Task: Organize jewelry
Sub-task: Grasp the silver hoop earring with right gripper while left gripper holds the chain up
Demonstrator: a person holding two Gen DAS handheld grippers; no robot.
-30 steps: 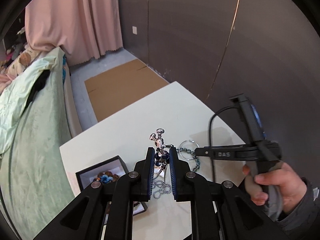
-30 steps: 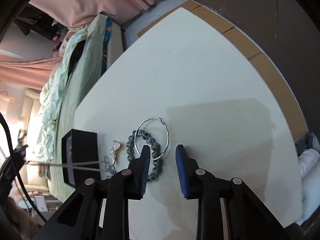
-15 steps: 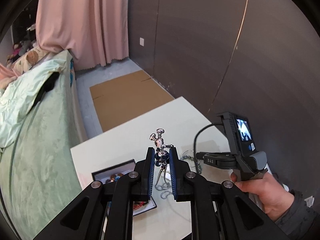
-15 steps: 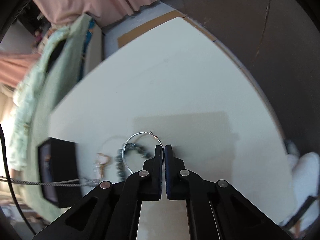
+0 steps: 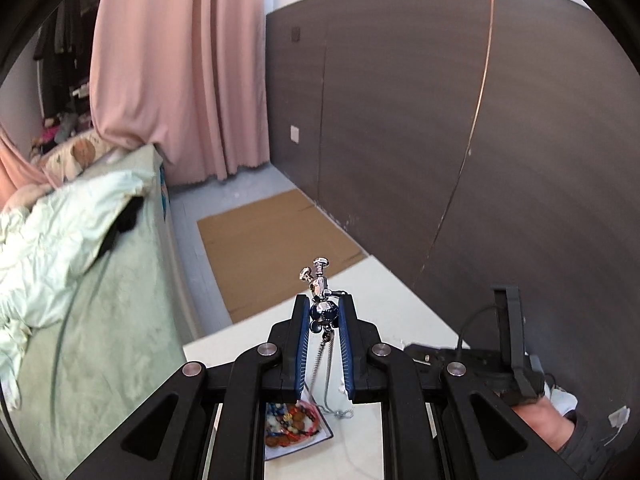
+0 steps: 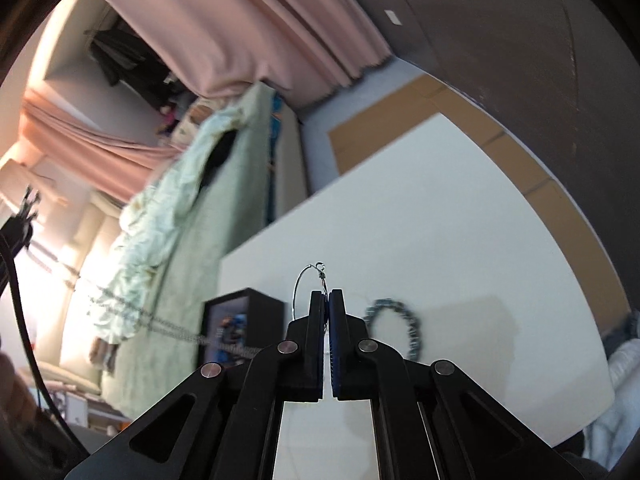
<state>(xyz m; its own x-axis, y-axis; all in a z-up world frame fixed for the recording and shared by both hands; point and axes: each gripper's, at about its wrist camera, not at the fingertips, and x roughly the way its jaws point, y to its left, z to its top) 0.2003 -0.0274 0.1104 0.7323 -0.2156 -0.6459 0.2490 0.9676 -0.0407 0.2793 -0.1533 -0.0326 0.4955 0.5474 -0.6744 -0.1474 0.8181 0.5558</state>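
My left gripper [image 5: 324,314] is shut on a silver figure pendant [image 5: 319,280] with a dark blue ball body, held above the white table [image 5: 380,284]. Its chain [image 5: 320,364] hangs down between the fingers, and its end trails near the open black jewelry box [image 5: 296,424], which holds colourful beads. My right gripper [image 6: 328,298] is shut on a thin silver hoop earring [image 6: 300,284], lifted off the table [image 6: 440,216]. A grey-green bead bracelet [image 6: 400,326] lies on the table just right of it. The black box [image 6: 240,324] stands to its left, and the taut chain [image 6: 132,312] crosses the left side.
A bed with a pale green cover [image 5: 80,280] runs along the table's left side. Flat cardboard [image 5: 272,248] lies on the floor beyond the table. A dark wall [image 5: 440,120] stands to the right. A person's hand [image 5: 536,420] holds the right gripper's handle at lower right.
The right gripper closed on the hoop earring and lifted it off the table. Both grippers rose, the left one carrying the pendant and pulling its chain up.
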